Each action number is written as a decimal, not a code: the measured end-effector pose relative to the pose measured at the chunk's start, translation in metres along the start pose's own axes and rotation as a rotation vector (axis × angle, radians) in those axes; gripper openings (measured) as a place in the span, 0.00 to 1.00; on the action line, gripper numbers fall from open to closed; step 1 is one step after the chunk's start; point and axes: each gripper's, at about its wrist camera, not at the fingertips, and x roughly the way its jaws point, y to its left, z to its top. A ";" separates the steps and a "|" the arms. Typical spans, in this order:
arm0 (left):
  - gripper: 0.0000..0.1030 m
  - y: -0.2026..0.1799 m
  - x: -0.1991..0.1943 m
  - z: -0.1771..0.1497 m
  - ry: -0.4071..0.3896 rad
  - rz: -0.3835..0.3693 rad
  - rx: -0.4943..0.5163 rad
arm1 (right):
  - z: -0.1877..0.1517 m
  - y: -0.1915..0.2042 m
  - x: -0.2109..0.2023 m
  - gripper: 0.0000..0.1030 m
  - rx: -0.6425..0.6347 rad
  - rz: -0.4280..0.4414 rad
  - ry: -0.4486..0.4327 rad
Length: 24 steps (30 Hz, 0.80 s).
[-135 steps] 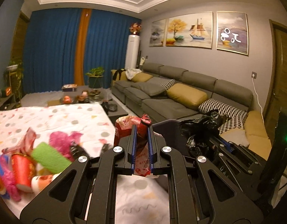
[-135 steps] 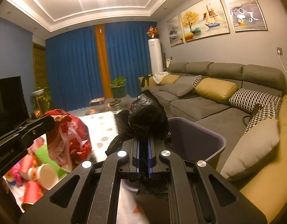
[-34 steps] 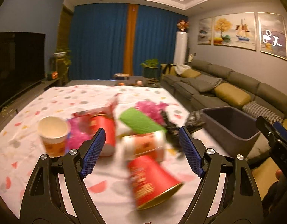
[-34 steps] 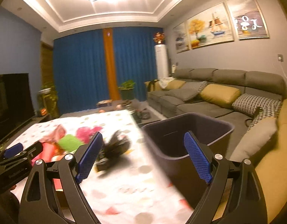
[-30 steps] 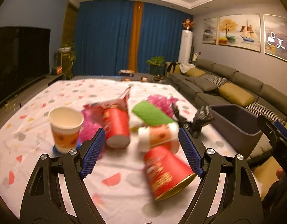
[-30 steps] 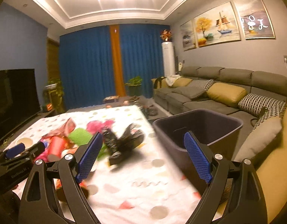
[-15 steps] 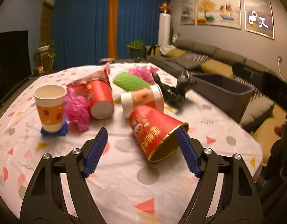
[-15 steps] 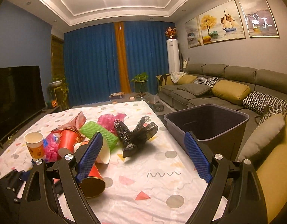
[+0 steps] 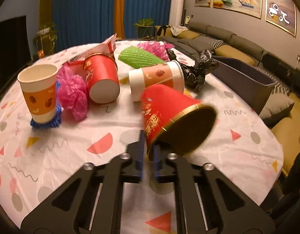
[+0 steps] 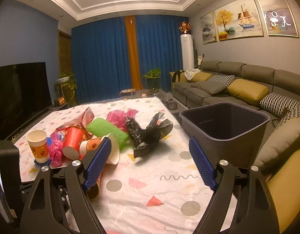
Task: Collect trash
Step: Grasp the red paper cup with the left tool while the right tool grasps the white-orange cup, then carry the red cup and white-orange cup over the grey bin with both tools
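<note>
Red paper cup (image 9: 169, 115), tipped on the tabletop (image 9: 72, 152), sits rim-clamped in the left tongs (image 9: 148, 162); right tongs (image 10: 150, 165), just narrowing, stand apart, empty; lift gently, carry level to the bin (image 10: 228, 128) alongside.

My left gripper (image 9: 148, 161) is matte black plastic: two broad arms fanning from the bottom of the frame, each cut through with triangular windows and a long slot, and four round silver screws in a row across the upper ends. Its fingers (image 9: 139, 156) carry blue ribbed pads. My right gripper (image 10: 150, 161) has the same black frame, with silver screw heads on each side at lower left and lower right, and blue cross-hatched pads (image 10: 96, 162). A bit of my finger shows at the left view's right edge.
</note>
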 end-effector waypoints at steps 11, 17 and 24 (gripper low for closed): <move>0.02 0.025 -0.036 0.012 -0.113 0.008 -0.055 | -0.005 0.032 0.045 0.55 -0.036 0.108 0.117; 0.02 0.049 -0.062 0.027 -0.195 0.089 -0.081 | -0.003 0.051 0.078 0.51 -0.059 0.157 0.178; 0.02 0.069 -0.069 0.032 -0.220 0.131 -0.118 | -0.006 0.057 0.108 0.45 -0.052 0.226 0.270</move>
